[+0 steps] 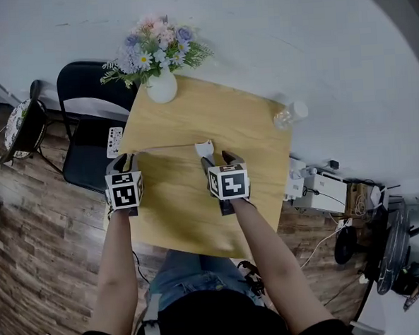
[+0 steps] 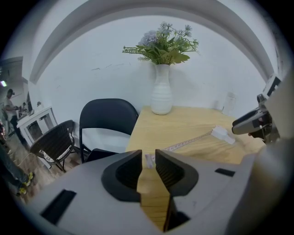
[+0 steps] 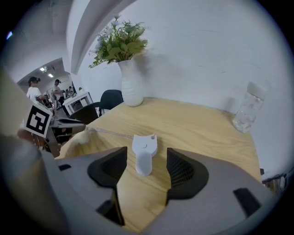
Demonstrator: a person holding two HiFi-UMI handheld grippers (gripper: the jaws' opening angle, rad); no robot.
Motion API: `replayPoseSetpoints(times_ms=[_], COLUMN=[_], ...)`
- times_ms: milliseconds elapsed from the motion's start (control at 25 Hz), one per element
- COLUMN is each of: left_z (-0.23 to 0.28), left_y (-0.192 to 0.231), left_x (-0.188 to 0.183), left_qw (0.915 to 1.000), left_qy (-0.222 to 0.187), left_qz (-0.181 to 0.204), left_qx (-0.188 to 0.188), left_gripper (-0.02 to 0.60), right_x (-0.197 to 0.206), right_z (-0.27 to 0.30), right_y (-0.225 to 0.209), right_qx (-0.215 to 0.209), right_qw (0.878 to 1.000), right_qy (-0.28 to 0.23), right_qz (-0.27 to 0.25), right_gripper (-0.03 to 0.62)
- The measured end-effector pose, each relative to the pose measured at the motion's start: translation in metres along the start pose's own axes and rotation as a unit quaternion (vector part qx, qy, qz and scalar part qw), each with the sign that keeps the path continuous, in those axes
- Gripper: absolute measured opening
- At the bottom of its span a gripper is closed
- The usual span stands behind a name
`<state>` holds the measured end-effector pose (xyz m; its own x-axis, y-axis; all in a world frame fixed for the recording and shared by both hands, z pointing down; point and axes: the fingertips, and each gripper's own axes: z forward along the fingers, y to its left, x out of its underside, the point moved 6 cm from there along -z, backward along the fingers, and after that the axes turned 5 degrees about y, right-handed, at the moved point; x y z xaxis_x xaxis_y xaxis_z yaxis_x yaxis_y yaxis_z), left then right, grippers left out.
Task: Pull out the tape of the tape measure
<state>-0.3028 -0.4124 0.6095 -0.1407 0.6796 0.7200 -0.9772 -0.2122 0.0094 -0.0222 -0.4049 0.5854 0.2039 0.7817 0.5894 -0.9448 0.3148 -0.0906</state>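
On the wooden table (image 1: 198,213): one white tape measure case (image 1: 204,149), one flower vase (image 1: 162,87) at the far left corner, one clear glass (image 1: 290,114) at the right edge. Two chairs stand off the left side. Right gripper (image 1: 220,157) has its jaws wide, with the case between them untouched. Left gripper (image 1: 122,161) sits at the left edge with a narrow gap; the tape (image 2: 188,142) end looks loose at its tips.
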Motion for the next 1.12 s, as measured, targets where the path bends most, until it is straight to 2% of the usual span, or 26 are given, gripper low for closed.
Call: replayPoseSetpoints(times_ms=[120, 320, 720, 1120], left_z=[-0.005, -0.024, -0.086, -0.149], left_y=[0.001, -0.006, -0.038, -0.073], left_x=[0.0, -0.003, -0.021, -0.058], left_qw=[1.0, 0.9998, 0.9975, 0.9874], left_qy=[0.0, -0.018, -0.068, -0.151], left_qz=[-0.003, -0.007, 0.018, 0.046], left_qx=[-0.003, -0.006, -0.005, 0.006], left_gripper=[0.122, 0.125, 0.128, 0.132], right_x=[-0.005, -0.006, -0.003, -0.005], right_z=[-0.013, -0.04, -0.102, -0.173], right_y=[-0.002, -0.005, -0.005, -0.008], right_qx=[0.0, 0.001, -0.003, 0.008], right_qw=[1.0, 0.999, 0.996, 0.987], right_qy=[-0.016, -0.039, -0.083, -0.15], right_qz=[-0.006, -0.007, -0.024, -0.05], right_gripper=[0.27, 0.27, 0.27, 0.27])
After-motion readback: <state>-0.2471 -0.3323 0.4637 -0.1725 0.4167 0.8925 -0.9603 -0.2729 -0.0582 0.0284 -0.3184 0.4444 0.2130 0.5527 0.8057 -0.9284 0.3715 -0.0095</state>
